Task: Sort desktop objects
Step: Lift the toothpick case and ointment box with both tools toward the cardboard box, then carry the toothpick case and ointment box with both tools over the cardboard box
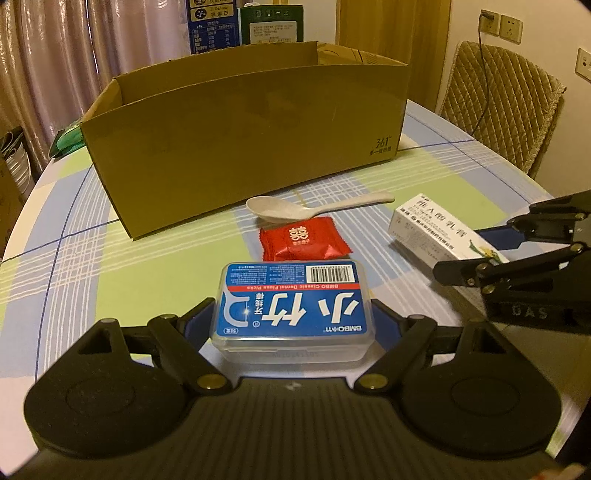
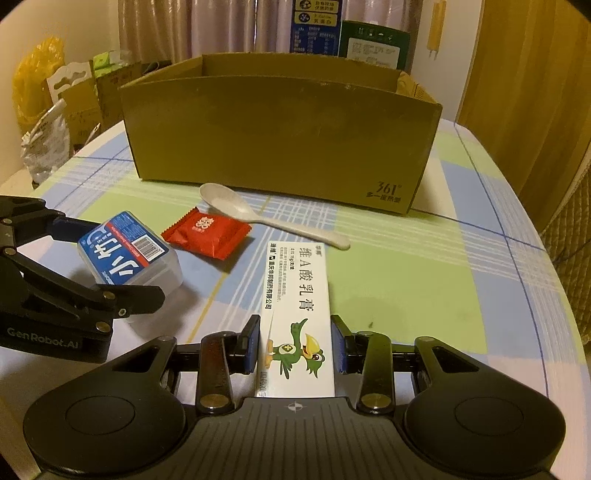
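My left gripper (image 1: pixel 293 319) is shut on a clear floss pick box with a blue label (image 1: pixel 291 302), which also shows in the right wrist view (image 2: pixel 127 254). My right gripper (image 2: pixel 295 341) is shut on a long white ointment box with a green bird print (image 2: pixel 297 314); the left wrist view shows it too (image 1: pixel 432 232). Both boxes look to be at table level. A red candy packet (image 1: pixel 304 238) (image 2: pixel 207 236) and a white spoon (image 1: pixel 295 208) (image 2: pixel 258 214) lie between the grippers and an open cardboard box (image 1: pixel 240 133) (image 2: pixel 280 136).
The round table has a blue, green and white checked cloth (image 1: pixel 110 266) (image 2: pixel 406 280). Cartons (image 1: pixel 243 22) stand behind the cardboard box. A padded chair (image 1: pixel 506 103) stands at the right; bags (image 2: pixel 44 110) are piled beyond the table's left edge.
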